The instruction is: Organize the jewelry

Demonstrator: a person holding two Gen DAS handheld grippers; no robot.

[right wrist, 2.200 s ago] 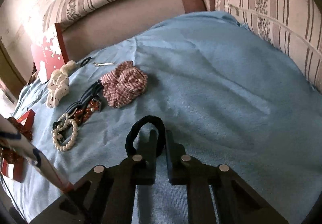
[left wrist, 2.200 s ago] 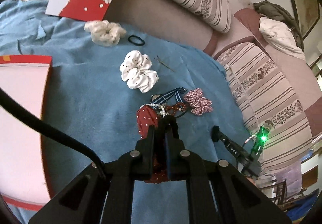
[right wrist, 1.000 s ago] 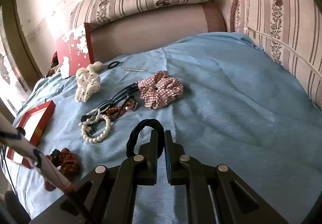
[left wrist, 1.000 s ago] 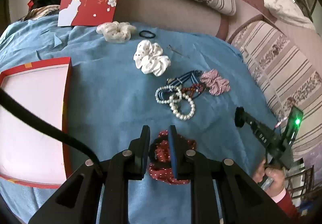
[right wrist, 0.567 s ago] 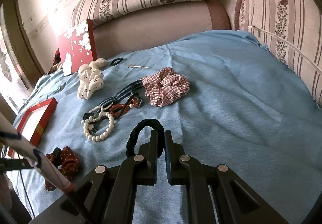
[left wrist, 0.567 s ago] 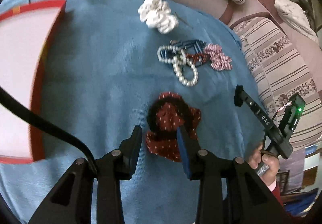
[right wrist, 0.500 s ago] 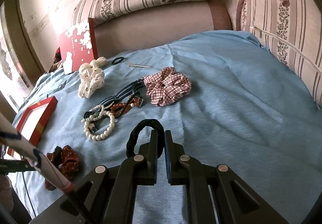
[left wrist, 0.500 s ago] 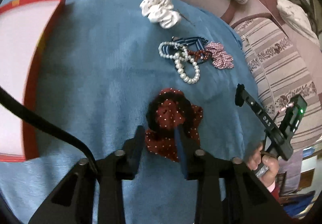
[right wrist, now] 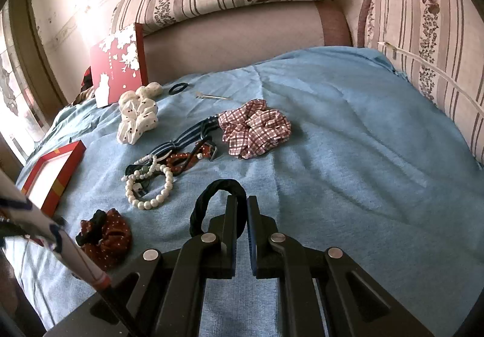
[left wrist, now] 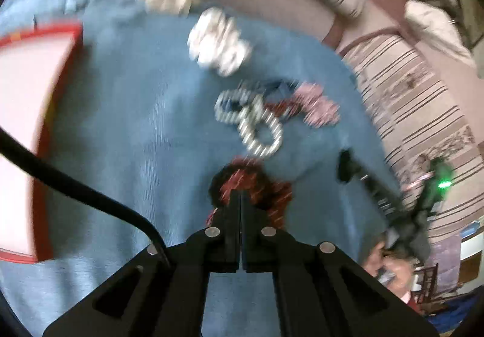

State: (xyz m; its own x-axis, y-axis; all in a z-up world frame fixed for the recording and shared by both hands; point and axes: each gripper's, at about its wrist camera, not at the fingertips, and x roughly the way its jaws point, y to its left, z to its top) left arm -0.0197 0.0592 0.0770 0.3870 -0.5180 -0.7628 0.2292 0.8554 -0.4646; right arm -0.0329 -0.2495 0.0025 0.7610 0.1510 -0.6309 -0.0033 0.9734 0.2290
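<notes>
The left hand-held gripper (left wrist: 240, 200) is squeezed tight on the red dotted scrunchie (left wrist: 269, 190), which lies on the blue blanket (right wrist: 348, 155) near the red box (right wrist: 53, 173). That view is blurry. The right hand-held gripper (right wrist: 241, 205) has its fingers almost together, with a small gap, and a black hair band (right wrist: 211, 200) is looped around its left finger. Just past the red scrunchie lie white pearls (right wrist: 148, 182), a striped ribbon (right wrist: 181, 138) and a checked scrunchie (right wrist: 254, 128). A white dotted scrunchie (right wrist: 136, 119) sits farther back.
</notes>
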